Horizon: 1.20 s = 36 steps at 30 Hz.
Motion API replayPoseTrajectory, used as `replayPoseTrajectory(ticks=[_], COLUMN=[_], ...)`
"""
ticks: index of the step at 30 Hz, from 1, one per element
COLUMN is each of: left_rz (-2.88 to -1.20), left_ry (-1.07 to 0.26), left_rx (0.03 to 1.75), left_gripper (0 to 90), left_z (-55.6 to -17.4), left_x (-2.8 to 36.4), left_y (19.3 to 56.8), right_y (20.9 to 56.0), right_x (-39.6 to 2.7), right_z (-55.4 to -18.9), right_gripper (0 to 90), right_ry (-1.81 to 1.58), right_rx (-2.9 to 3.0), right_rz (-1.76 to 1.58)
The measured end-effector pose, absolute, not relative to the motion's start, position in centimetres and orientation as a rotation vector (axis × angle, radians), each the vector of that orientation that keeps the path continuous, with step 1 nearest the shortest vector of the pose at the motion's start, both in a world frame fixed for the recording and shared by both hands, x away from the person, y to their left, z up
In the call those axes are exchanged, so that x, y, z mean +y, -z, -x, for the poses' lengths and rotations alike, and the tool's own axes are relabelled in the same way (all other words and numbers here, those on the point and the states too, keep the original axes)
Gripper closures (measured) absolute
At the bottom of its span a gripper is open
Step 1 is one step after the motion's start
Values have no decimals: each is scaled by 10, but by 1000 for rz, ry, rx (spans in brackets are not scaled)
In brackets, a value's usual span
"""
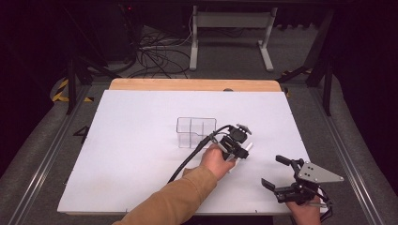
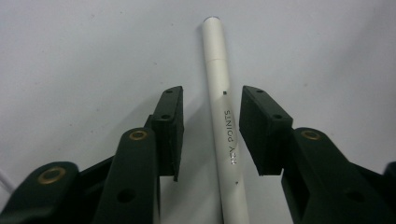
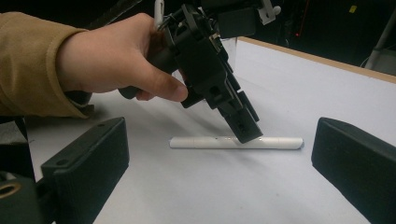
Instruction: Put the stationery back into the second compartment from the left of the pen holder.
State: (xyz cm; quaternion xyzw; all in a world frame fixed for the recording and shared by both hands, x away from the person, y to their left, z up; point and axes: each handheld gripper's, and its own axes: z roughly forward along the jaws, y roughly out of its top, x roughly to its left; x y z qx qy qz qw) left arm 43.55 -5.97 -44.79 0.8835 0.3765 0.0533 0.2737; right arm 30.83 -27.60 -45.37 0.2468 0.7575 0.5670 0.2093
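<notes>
From above, the white pen [image 1: 240, 154] is mostly hidden under the left gripper [image 1: 236, 151], with just its pale ends poking out right of the middle of the white tabletop [image 1: 141, 140]. A clear plastic organizer [image 1: 195, 131] with compartments stands just left of and beyond it.

The left gripper view gives what the high view cannot: the pen [image 2: 227, 130] lies flat on the tabletop, running lengthwise between the two black jaws, grey lettering along its barrel. The left gripper [image 2: 210, 126] is partly spread, with a sliver of tabletop showing on each side of the pen, so the pads straddle it without pinching.

The right gripper view shows the same from the side: the pen [image 3: 236, 142] lies level on the surface, the left gripper [image 3: 246, 133] slants down onto its middle, and the left hand [image 3: 112, 56], in a tan sleeve, grips the handle.

The right gripper [image 1: 279, 172] sits at the near right of the tabletop, well apart from the pen, jaws spread wide and holding nothing.
</notes>
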Motion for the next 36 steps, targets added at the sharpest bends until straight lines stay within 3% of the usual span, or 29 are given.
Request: replayPoseTrajectory(ticks=[15,36], left_rz=[-2414,-2369], left_ry=[-188,-249], left_rx=[1046,994], left_gripper=[765,789], left_z=[-436,-428], left_x=[-67,-61], left_y=[453,434], right_y=[456,456], right_x=[-277,-276], right_z=[-310,-309], right_gripper=[44,44], right_ry=[-1583,-1587], right_rx=[2118,2119], right_rz=[-686,-679])
